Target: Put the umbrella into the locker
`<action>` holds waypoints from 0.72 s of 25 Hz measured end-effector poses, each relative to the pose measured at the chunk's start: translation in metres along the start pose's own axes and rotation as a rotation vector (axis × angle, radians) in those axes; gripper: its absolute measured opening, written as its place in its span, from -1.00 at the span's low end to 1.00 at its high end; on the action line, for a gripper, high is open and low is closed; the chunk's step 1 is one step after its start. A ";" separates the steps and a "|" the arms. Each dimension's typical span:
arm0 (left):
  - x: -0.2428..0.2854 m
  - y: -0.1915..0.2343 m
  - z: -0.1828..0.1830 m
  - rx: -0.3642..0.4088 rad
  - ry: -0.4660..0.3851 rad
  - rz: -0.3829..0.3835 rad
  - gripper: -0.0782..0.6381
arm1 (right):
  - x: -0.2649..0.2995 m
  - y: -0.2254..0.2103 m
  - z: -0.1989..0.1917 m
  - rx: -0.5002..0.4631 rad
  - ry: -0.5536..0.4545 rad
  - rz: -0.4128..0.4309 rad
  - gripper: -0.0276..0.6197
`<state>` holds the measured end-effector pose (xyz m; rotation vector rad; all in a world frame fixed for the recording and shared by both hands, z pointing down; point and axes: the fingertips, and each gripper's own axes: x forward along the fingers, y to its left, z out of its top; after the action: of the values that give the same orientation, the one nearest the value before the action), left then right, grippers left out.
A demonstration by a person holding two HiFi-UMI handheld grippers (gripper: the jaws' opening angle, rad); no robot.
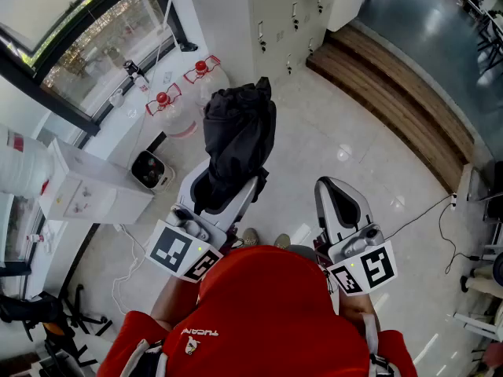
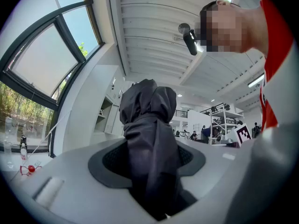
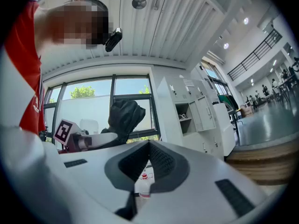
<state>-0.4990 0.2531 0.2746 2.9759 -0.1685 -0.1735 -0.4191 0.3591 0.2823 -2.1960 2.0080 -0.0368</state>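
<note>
Lockers: white metal locker bank [image 1: 287,22] well ahead, one compartment open, likely the target.
Umbrella: black folded fabric umbrella [image 1: 238,132], upright for carrying.
Left gripper [image 1: 228,191]: clenched on the umbrella's lower end.
Right gripper [image 1: 340,199]: jaws together, empty, kept spare.

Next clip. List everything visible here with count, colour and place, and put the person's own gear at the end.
umbrella: one, black, folded, upright between the left gripper's jaws
lockers: one bank, white, against the far wall; one door stands open in the right gripper view
water jugs: two, clear with red caps, on the floor below the window
window: one, dark-framed, far left
cabinet: one, white, left by the window
small appliance: one, white with a dark face, on the floor beside the cabinet
wooden step: one, brown, far right
red shirt: one, on the person, bottom centre
left gripper: white, clamped on the umbrella
right gripper: white, jaws together, empty
</note>
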 end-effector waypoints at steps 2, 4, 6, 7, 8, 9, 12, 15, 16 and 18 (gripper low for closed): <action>0.003 -0.001 -0.001 -0.001 -0.001 -0.002 -0.12 | 0.000 -0.001 0.000 0.000 -0.001 0.000 -0.91; 0.005 -0.001 -0.001 -0.002 -0.001 -0.004 -0.12 | 0.000 -0.003 0.000 0.000 -0.001 0.000 -0.91; 0.008 -0.002 -0.002 -0.003 -0.002 -0.006 -0.12 | 0.000 -0.005 0.000 -0.002 -0.001 -0.002 -0.91; 0.010 -0.003 -0.003 -0.003 -0.002 -0.007 -0.12 | -0.001 -0.007 0.000 -0.004 -0.002 -0.004 -0.91; 0.012 -0.003 -0.003 -0.003 -0.002 -0.010 -0.12 | -0.001 -0.009 0.000 -0.006 -0.002 -0.007 -0.91; 0.014 -0.004 -0.003 -0.003 -0.002 -0.012 -0.12 | -0.002 -0.011 0.001 -0.007 -0.003 -0.010 -0.91; 0.020 -0.006 -0.003 -0.003 -0.002 -0.020 -0.12 | -0.003 -0.013 0.001 0.006 -0.003 0.006 -0.91; 0.029 -0.010 -0.005 -0.003 0.000 -0.028 -0.12 | -0.005 -0.018 0.001 0.026 -0.007 0.020 -0.91; 0.033 -0.012 -0.006 -0.003 0.001 -0.032 -0.12 | -0.007 -0.022 0.001 0.027 -0.009 0.014 -0.91; 0.041 -0.017 -0.007 0.002 0.001 -0.040 -0.12 | -0.011 -0.031 0.002 0.028 -0.013 0.002 -0.91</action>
<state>-0.4561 0.2662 0.2743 2.9826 -0.1092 -0.1768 -0.3897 0.3724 0.2859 -2.1714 1.9912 -0.0500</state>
